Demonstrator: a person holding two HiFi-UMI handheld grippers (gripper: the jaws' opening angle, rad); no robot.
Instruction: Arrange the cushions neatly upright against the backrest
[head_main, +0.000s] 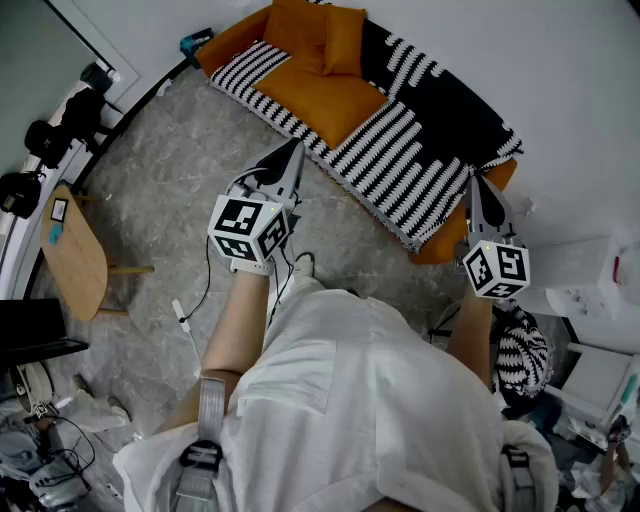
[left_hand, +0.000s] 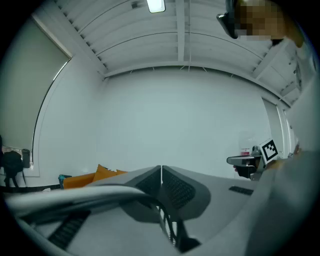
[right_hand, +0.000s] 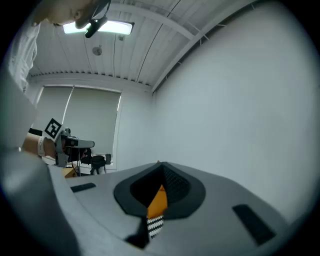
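An orange sofa (head_main: 330, 95) under a black-and-white striped cover (head_main: 420, 150) stands against the far wall. Two orange cushions (head_main: 300, 22) (head_main: 345, 40) sit at its far left end by the backrest. My left gripper (head_main: 295, 146) is shut and empty, and hovers level just short of the seat's front edge. My right gripper (head_main: 473, 180) is also shut and empty, over the sofa's right end. In the left gripper view the jaws (left_hand: 161, 168) meet, with an orange cushion (left_hand: 105, 173) low at the left. In the right gripper view the shut jaws (right_hand: 159, 164) frame a bit of orange sofa (right_hand: 158, 199).
A wooden side table (head_main: 75, 262) and camera gear on stands (head_main: 50, 135) are at the left. A cable (head_main: 190, 320) lies on the grey floor. White boxes (head_main: 590, 275) and a striped black-and-white item (head_main: 522, 352) sit at the right.
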